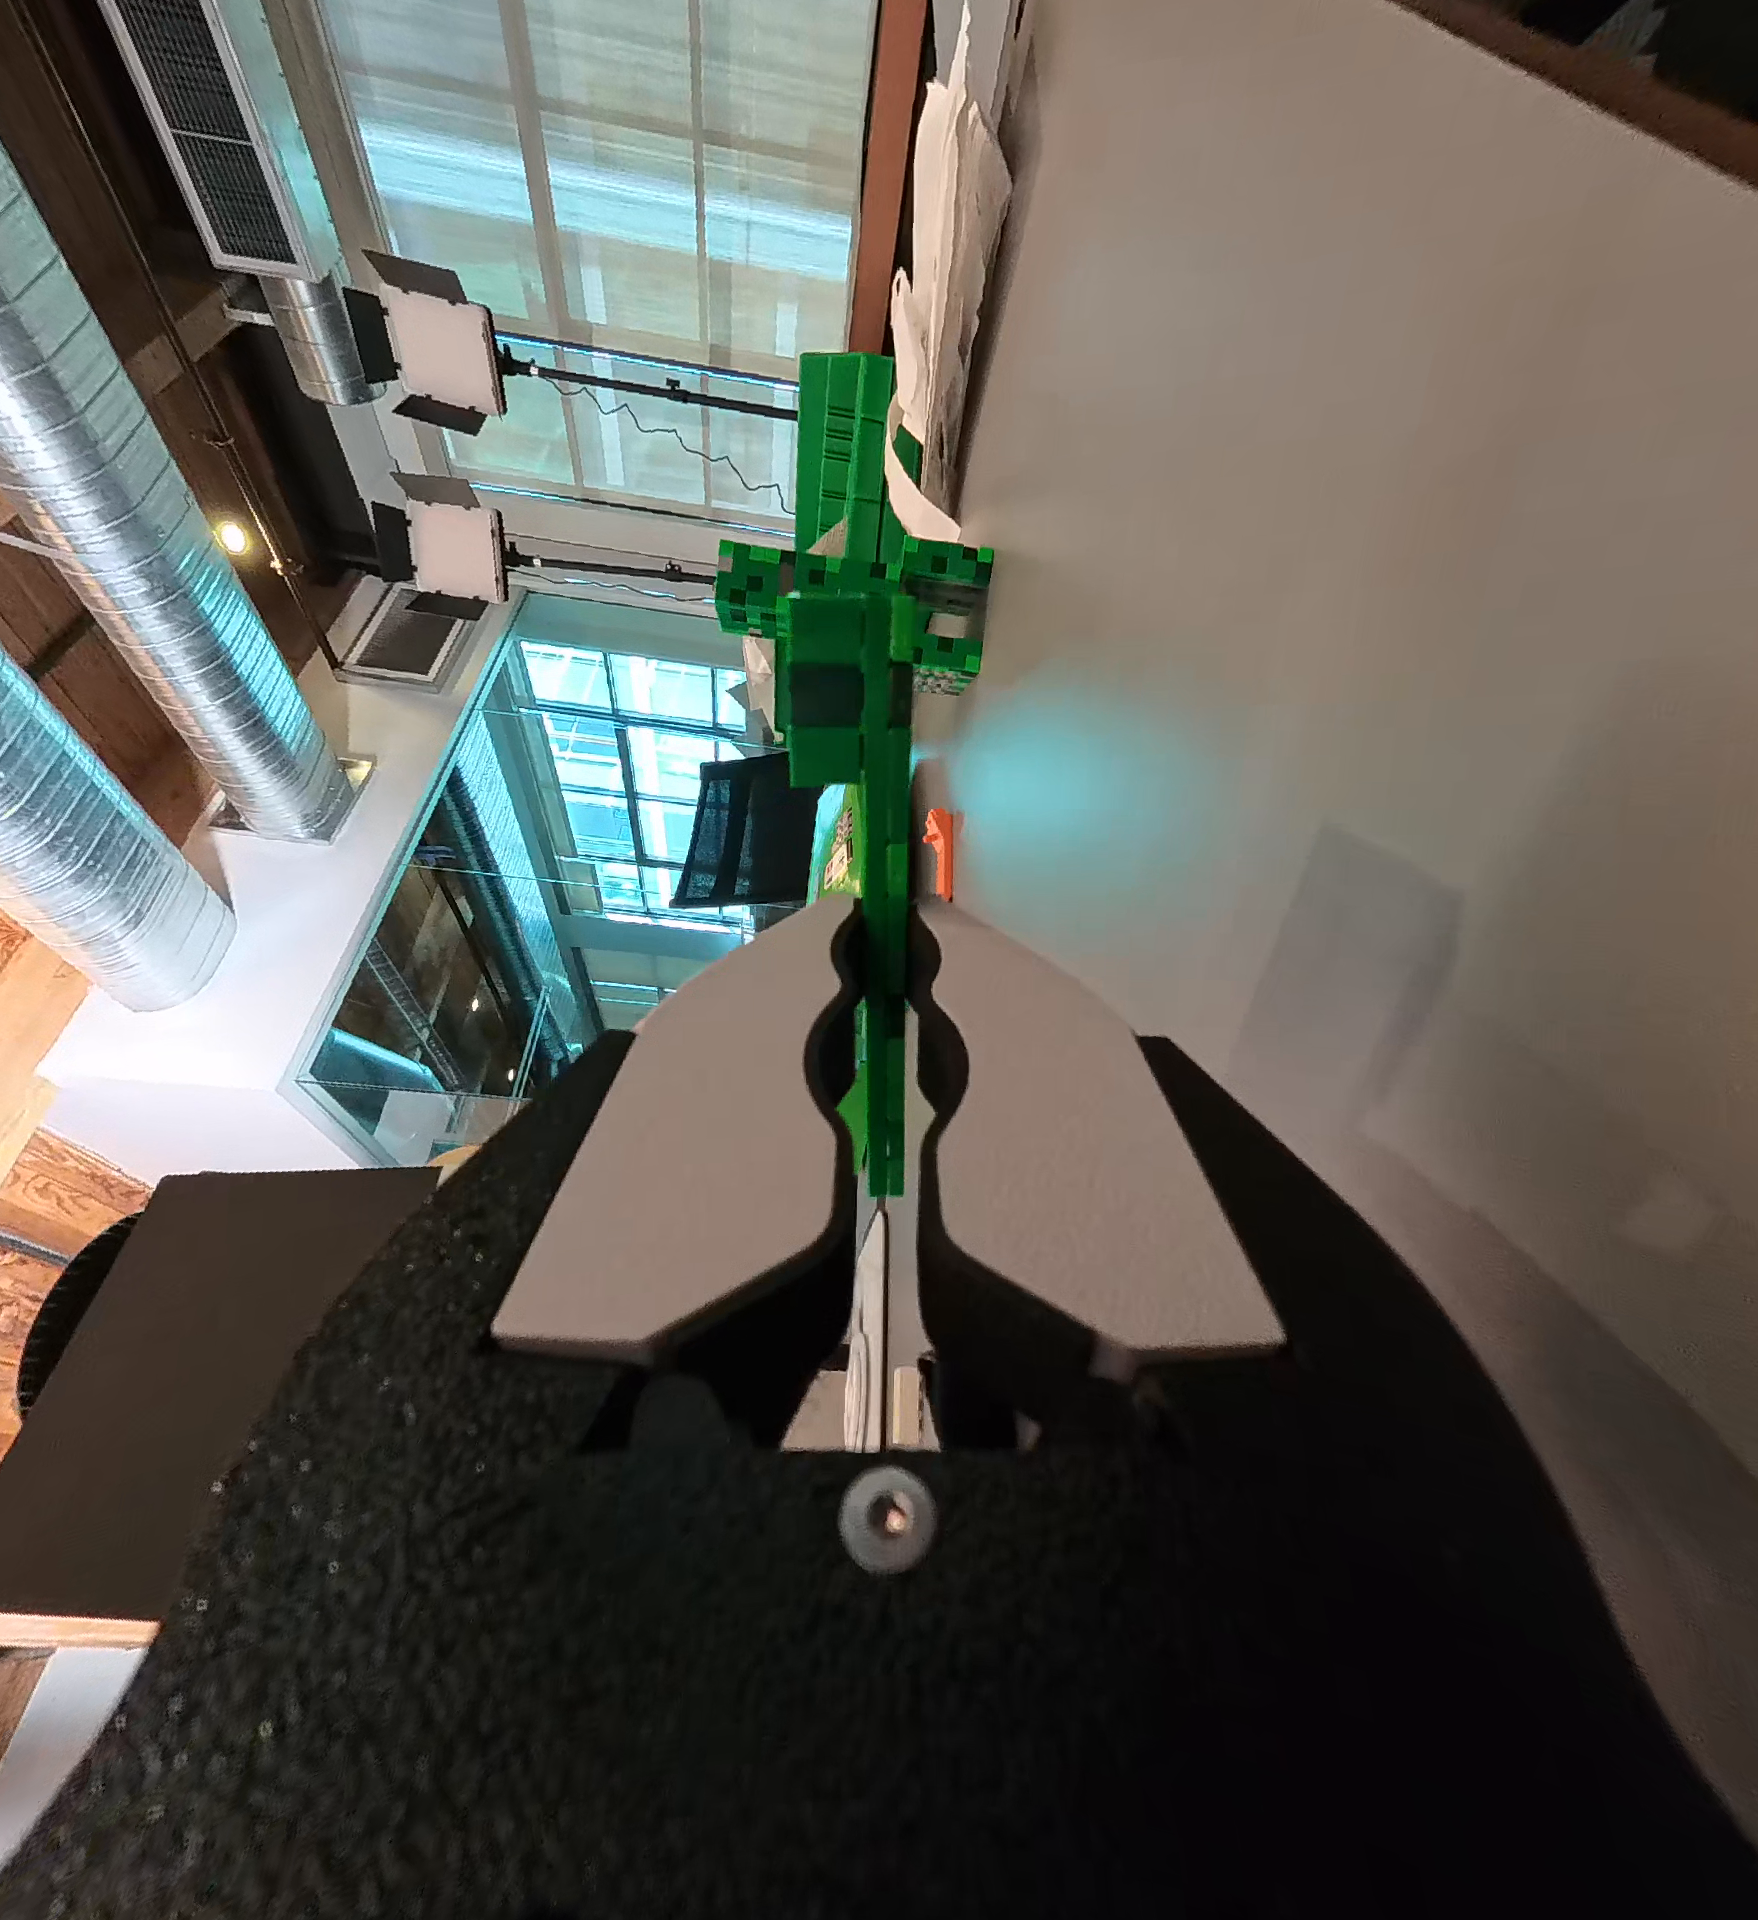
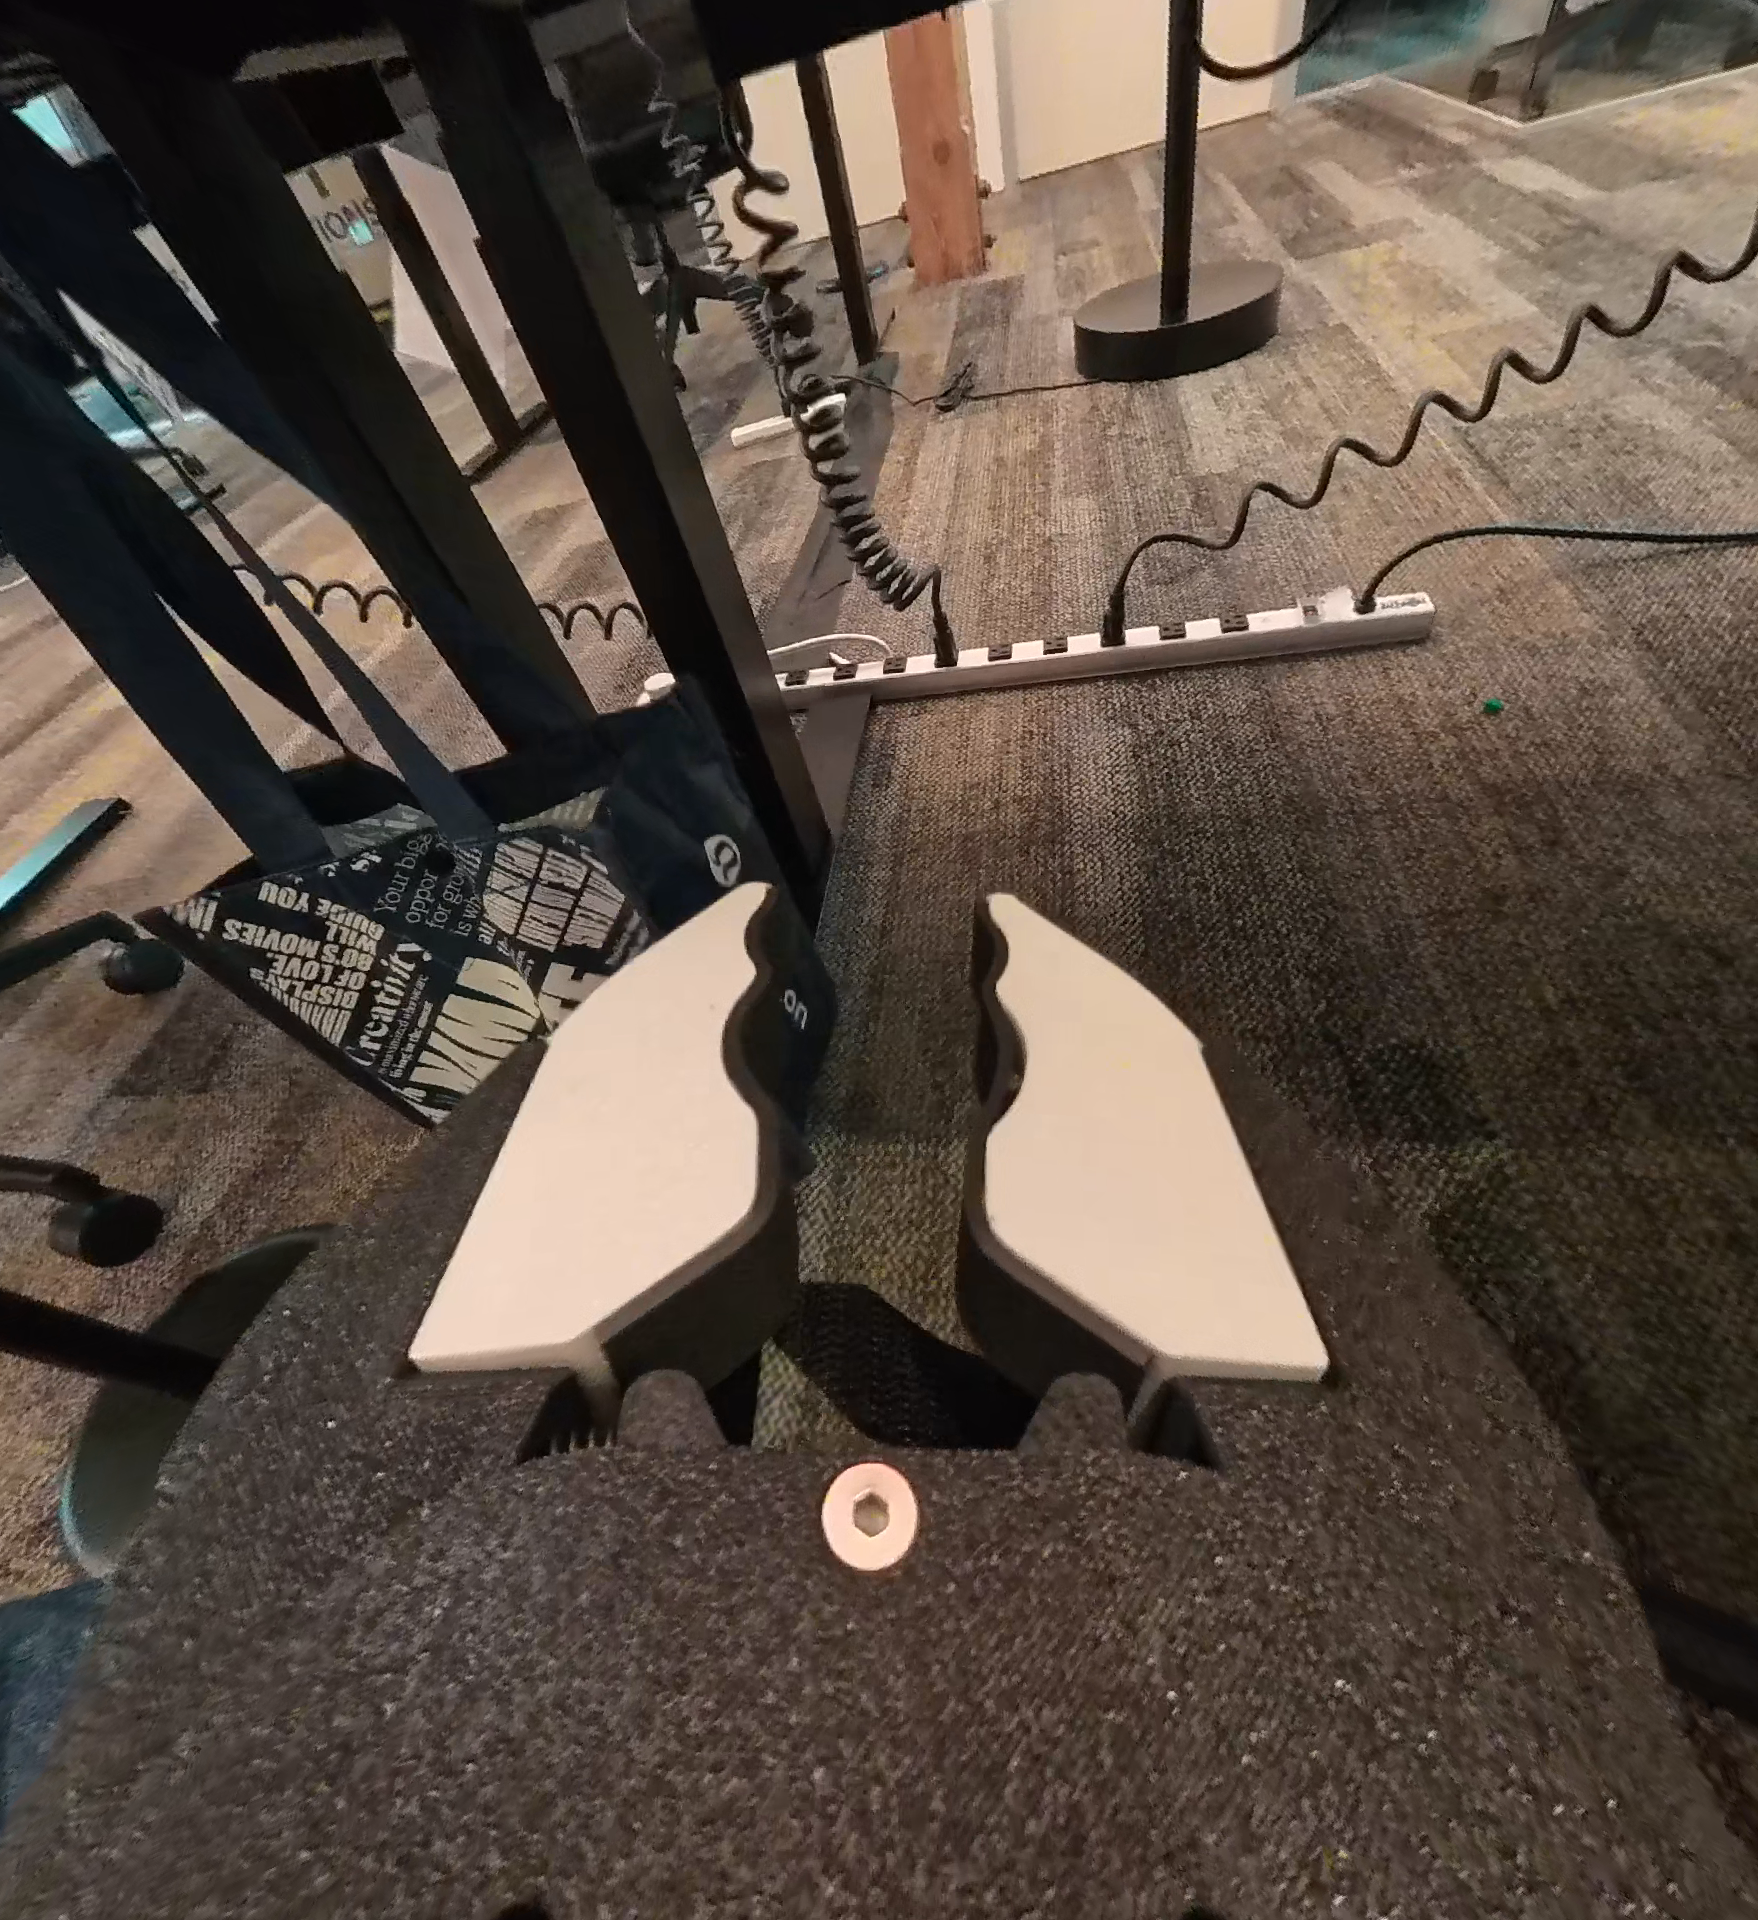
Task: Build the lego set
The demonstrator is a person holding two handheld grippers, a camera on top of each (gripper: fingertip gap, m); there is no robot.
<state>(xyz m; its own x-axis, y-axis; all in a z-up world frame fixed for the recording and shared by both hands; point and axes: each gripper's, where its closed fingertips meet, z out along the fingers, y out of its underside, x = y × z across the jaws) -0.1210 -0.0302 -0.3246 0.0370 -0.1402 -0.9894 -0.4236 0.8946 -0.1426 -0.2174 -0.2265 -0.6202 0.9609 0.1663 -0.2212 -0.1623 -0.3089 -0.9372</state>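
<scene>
The left wrist view is turned sideways. My left gripper (image 1: 885, 925) is shut on the thin edge of a green lego plate (image 1: 883, 1039). The plate carries a green lego build (image 1: 833, 686) with dark pixel patterns at its far end, held beside the white table (image 1: 1374, 520). A small orange lego piece (image 1: 942, 852) lies on the table next to the plate. My right gripper (image 2: 875, 914) is open and empty, pointing down at the grey carpet under the table. A tiny green piece (image 2: 1491, 707) lies on the carpet, far to the right.
White papers or bags (image 1: 948, 260) are heaped at the table's far edge. On the floor are black table legs (image 2: 646, 468), a printed black-and-white bag (image 2: 418, 966), a white power strip (image 2: 1114, 649) with coiled cables, a round stand base (image 2: 1176, 312) and chair casters (image 2: 111, 1226).
</scene>
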